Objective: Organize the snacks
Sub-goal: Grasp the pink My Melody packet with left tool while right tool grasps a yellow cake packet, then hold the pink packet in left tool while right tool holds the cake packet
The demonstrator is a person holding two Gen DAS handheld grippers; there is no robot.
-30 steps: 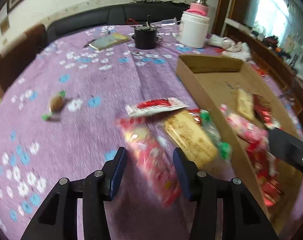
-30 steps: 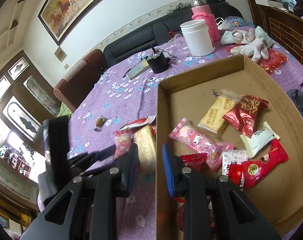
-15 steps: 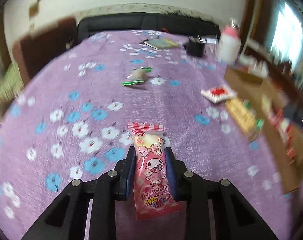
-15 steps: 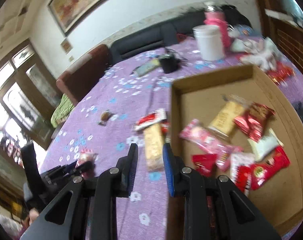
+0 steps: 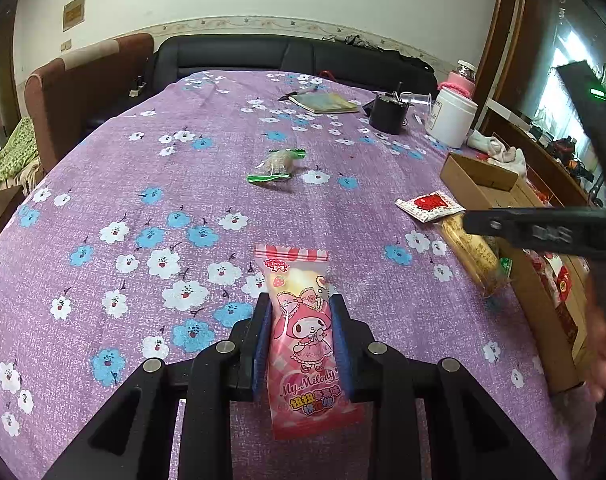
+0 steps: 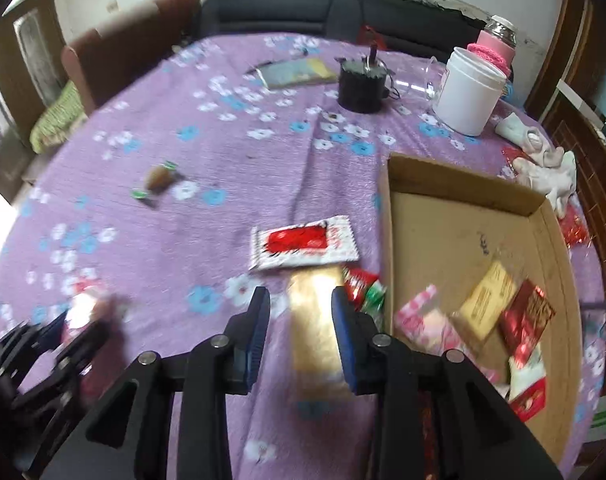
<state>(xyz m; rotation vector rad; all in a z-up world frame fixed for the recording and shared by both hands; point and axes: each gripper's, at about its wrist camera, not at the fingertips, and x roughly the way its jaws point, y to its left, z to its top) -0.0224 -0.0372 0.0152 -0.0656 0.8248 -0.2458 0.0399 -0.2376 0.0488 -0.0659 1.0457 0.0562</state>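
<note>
Snacks: my left gripper [image 5: 301, 322] clamps a pink cartoon-printed candy packet [image 5: 305, 336]. Right gripper [image 6: 300, 312], jaws just widening, straddles a golden wrapped bar [image 6: 317, 332], near the cardboard tray [image 6: 455, 188].

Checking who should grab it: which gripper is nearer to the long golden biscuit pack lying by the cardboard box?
Right. The right gripper hovers directly over the golden biscuit pack, jaws apart. The left gripper is farther along the tablecloth, shut on a pink My Melody snack.
</note>
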